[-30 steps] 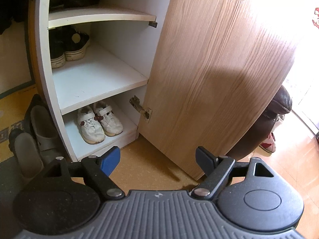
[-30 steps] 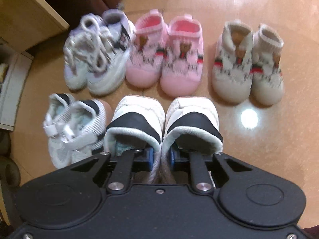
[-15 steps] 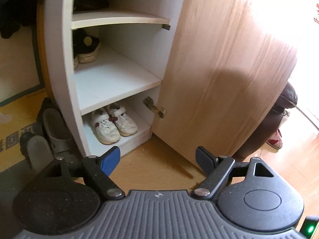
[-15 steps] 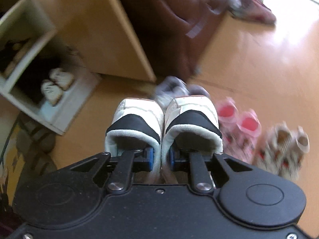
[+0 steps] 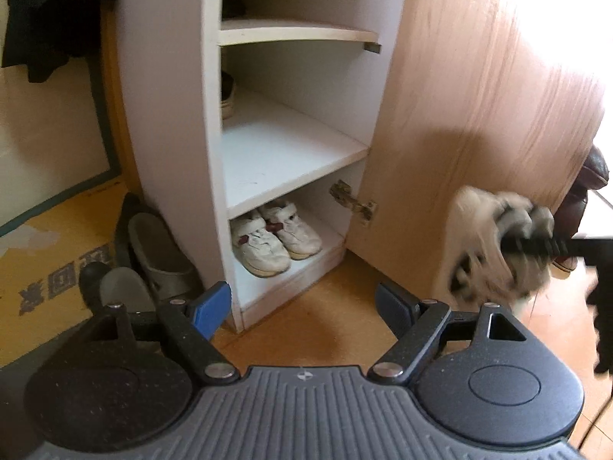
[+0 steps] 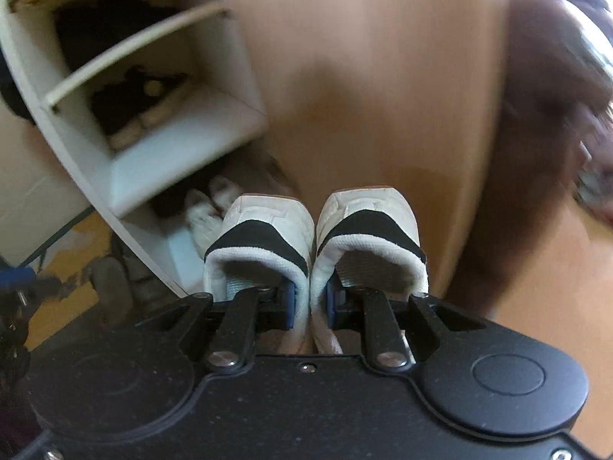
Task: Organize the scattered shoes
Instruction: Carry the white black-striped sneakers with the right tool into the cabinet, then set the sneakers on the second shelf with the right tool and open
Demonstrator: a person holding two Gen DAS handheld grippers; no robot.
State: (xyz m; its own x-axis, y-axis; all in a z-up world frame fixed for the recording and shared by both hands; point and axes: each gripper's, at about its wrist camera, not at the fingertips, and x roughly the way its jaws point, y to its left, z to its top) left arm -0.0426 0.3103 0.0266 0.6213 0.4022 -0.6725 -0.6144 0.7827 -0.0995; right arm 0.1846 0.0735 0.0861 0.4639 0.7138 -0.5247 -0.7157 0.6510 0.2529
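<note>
While right fingers (image 6: 310, 303) pinch white shoes (image 6: 314, 237), left gripper (image 5: 302, 303) gapes

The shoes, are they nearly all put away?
Not yet. One white strap pair already sits on the white cabinet's bottom shelf. The right tongs grip a white pair with black heel bands near its open door. The left tongs are open, empty. Any others waiting aren't visible.

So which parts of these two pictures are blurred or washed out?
Left wrist view: the carried shoes smear with motion, and glare bleaches the cabinet door at top right. Right wrist view: the held pair is sharp, the shelves and background streak.
</note>
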